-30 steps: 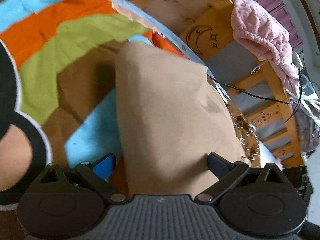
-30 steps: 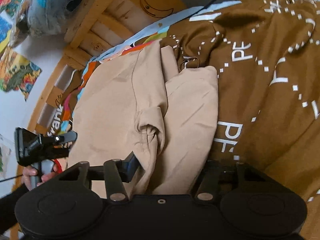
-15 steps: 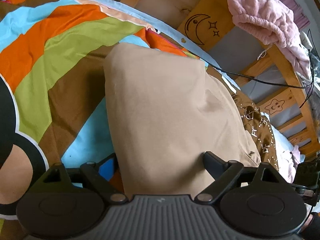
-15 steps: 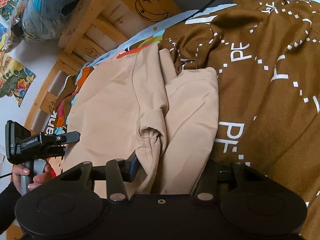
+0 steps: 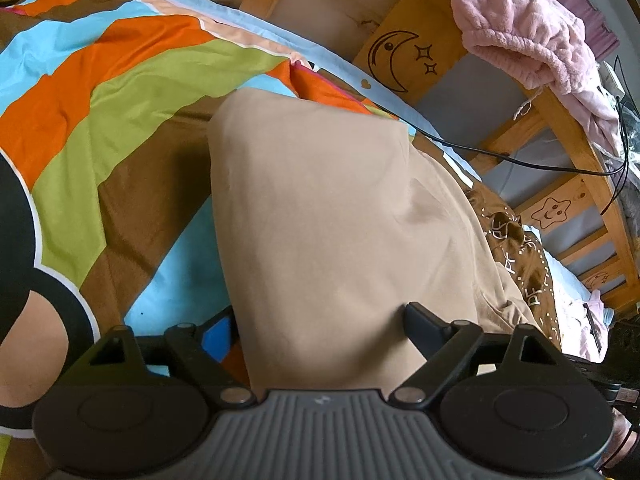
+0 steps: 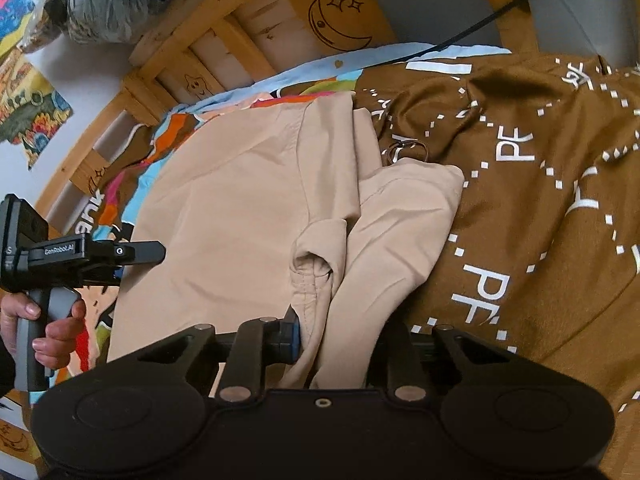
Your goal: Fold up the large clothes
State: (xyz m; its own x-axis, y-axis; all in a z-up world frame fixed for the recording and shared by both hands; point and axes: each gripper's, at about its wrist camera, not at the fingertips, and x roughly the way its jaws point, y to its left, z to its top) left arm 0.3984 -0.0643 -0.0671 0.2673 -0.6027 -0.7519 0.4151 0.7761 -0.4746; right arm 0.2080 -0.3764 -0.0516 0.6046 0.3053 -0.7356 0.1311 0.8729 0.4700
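The tan cotton garment lay lengthwise away from both jaws, between each pair. The right gripper was closing on its bunched near edge, narrower than a second earlier. The left gripper stood wide, cloth between its fingers. Brown lettered blanket lay right of it.

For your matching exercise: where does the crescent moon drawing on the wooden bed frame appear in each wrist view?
Left wrist view: the moon drawing sits upper right of centre, on the wooden bed frame, above the beige garment.
Right wrist view: the moon drawing sits at top centre, above the beige garment.
Shared landmark: the black cable beside the moon.
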